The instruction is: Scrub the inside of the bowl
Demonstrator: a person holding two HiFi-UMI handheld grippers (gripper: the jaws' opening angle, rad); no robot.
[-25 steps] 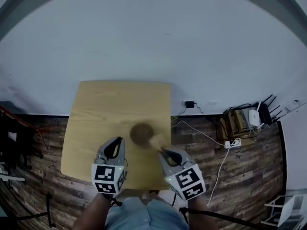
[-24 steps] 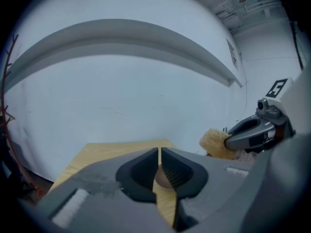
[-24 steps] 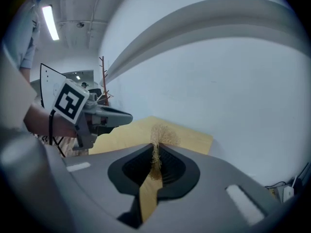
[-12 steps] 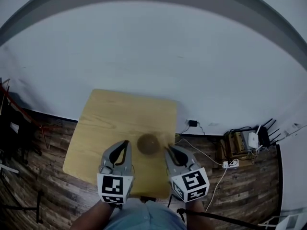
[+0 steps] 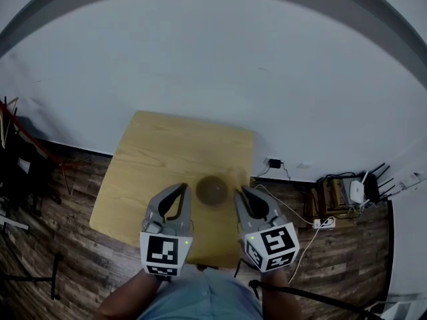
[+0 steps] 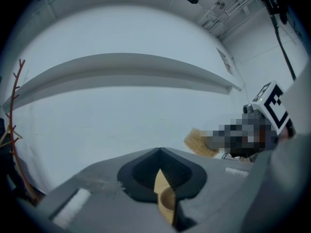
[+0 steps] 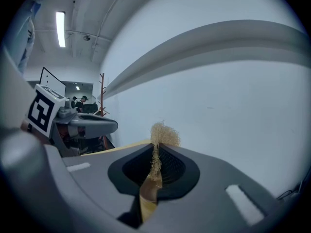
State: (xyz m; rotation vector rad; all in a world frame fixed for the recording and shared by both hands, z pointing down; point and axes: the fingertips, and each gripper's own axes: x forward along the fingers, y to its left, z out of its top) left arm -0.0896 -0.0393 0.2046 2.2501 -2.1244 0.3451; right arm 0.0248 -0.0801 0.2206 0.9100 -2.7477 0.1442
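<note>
Closest to us, the left gripper (image 5: pixel 181 189) and the right gripper (image 5: pixel 239 193) hang side by side over the near edge of the wooden table (image 5: pixel 160 155). From the head view alone we cannot judge what either one holds. The left gripper view settles one side: its jaws are closed tip to tip with nothing gripped, and a thin slit below the tips shows table wood and part of the bowl (image 6: pixel 168 204). The right gripper view settles the other: those jaws are clamped on a pale fibrous scrubber (image 7: pixel 163 133), whose tuft sticks out past the tips. We also see that tuft from the side in the left gripper view. In the head view the dark bowl sits upright just beyond the tips and between them. It is on the near right part of the table, close to the right edge, and neither tool is inside it. To the left of the bowl and beyond it the wood is bare. The far edge of the table lies against the white wall (image 5: pixel 220 59). Plank floor (image 5: pixel 60 219) flanks both sides, with cables (image 5: pixel 293 192) and a power strip (image 5: pixel 323 223) on the right.
</note>
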